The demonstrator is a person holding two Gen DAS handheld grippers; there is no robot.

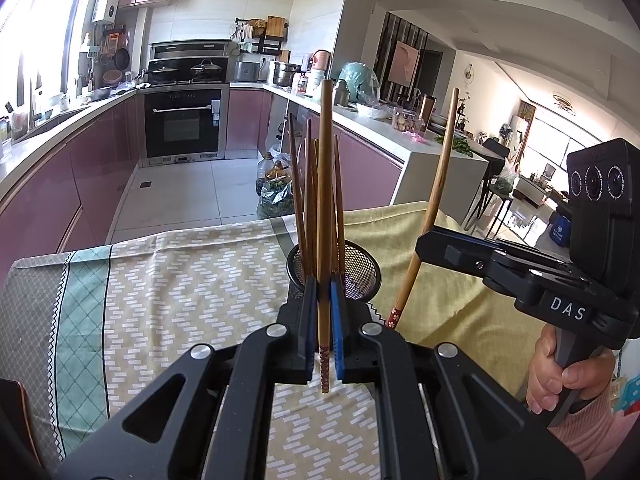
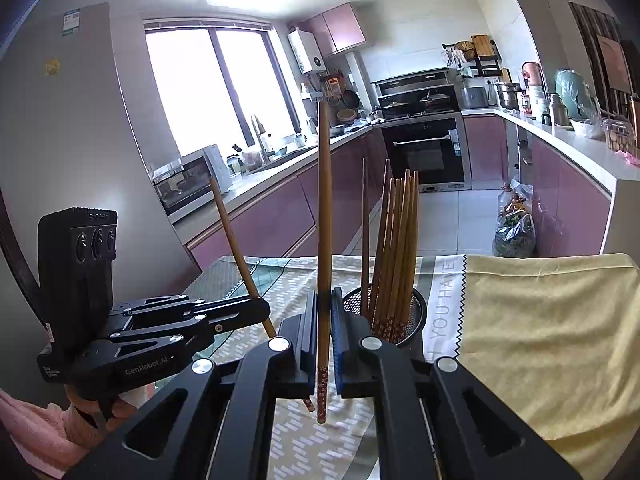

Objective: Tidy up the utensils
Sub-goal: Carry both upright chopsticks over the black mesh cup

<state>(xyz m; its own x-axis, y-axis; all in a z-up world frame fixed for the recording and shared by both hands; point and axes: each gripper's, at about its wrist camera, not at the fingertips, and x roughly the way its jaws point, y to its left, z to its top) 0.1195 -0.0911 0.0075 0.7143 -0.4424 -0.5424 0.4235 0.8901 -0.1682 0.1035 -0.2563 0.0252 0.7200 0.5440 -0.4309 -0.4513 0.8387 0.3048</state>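
Right at the bottom centre of the left wrist view, the left tool (image 1: 323, 304) is clamped on a single chopstick (image 1: 323, 216), its blue pads pinching the wooden shaft while the red flowered end hangs below the fingers, above the patterned cloth (image 1: 180, 280). The stick stands upright through the middle of the frame.

Over at the right of that frame, the right tool (image 1: 420, 246) comes in sideways, gripping a second chopstick (image 1: 436, 200) that leans up and to the right, its flowered end pointing down towards the yellow cloth (image 1: 460, 300). A hand (image 1: 560, 376) in a pink sleeve wraps the handle at lower right.

From the right wrist view, the right tool (image 2: 325, 304) sits bottom centre, closed on its upright chopstick (image 2: 324, 240). At lower left the left tool (image 2: 260, 312) holds its own tilted stick (image 2: 236, 248).

Just behind the fingers in both views stands the black mesh holder (image 1: 360, 268) on the cloth-covered worktop, already carrying a bundle of chopsticks (image 2: 396, 248), flowered ends down, tips fanning upward.

Farther back, the kitchen: pink cabinets (image 1: 100, 160), a black oven (image 1: 182, 124) in the upper middle and a bright window (image 2: 216, 84) at upper left of the right wrist view.
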